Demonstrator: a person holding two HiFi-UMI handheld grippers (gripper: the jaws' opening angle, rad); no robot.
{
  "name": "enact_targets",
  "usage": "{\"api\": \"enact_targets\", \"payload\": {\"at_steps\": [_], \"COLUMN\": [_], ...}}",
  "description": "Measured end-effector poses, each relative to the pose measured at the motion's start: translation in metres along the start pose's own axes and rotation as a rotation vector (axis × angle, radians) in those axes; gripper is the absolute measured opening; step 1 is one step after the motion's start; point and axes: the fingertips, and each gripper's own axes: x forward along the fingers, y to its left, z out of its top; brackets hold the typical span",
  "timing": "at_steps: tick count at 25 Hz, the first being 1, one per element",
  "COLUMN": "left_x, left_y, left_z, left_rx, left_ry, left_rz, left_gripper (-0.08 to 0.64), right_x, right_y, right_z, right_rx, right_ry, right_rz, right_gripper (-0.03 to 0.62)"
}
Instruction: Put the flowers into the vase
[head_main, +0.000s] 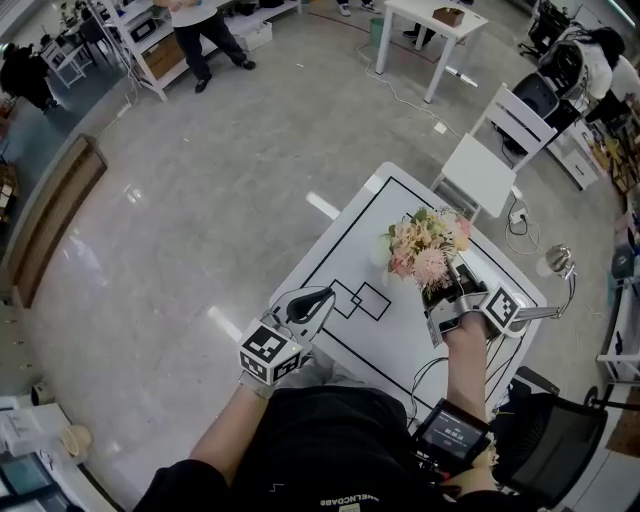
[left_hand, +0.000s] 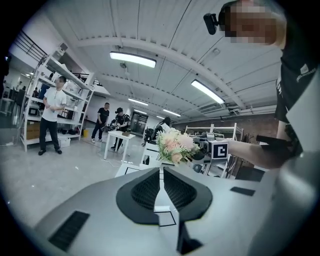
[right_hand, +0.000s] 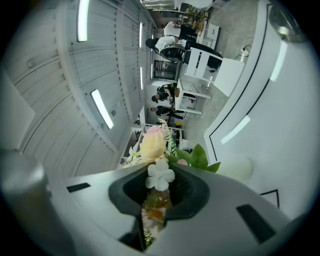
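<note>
right tongs (right_hand: 157, 186) clamped on flowers (right_hand: 152, 144), blooms just past tips

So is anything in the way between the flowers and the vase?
Nothing visible is. The right gripper holds the flowers close beside the white vase on the table. The left gripper is off to the side, shut and empty.

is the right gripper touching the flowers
Touching. The right gripper view shows the right gripper with its jaws closed on the stems of the flowers, and the blossoms stick out beyond the jaw tips.
</note>
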Motion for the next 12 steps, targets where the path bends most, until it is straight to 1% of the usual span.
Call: {"api": "enact_targets", "payload": {"at_steps": [7, 12], "left_x": [-0.006, -0.015], "left_y": [-0.003, 0.013], "left_z": [-0.009, -0.002], "left_rx": [-0.009, -0.017], "left_ry": [0.007, 0.006], "left_rz": [0.037, 0.052], "left_gripper": [0.006, 0.006], "right_x": [0.005, 0.025], "right_y": [-0.010, -0.001], "right_z": [0.004, -0.002], "right_rx": [0.007, 0.006], "right_ry": [-0.011, -0.018], "right_rz": [0.011, 0.035], "right_gripper": [0.052, 0.084]}}
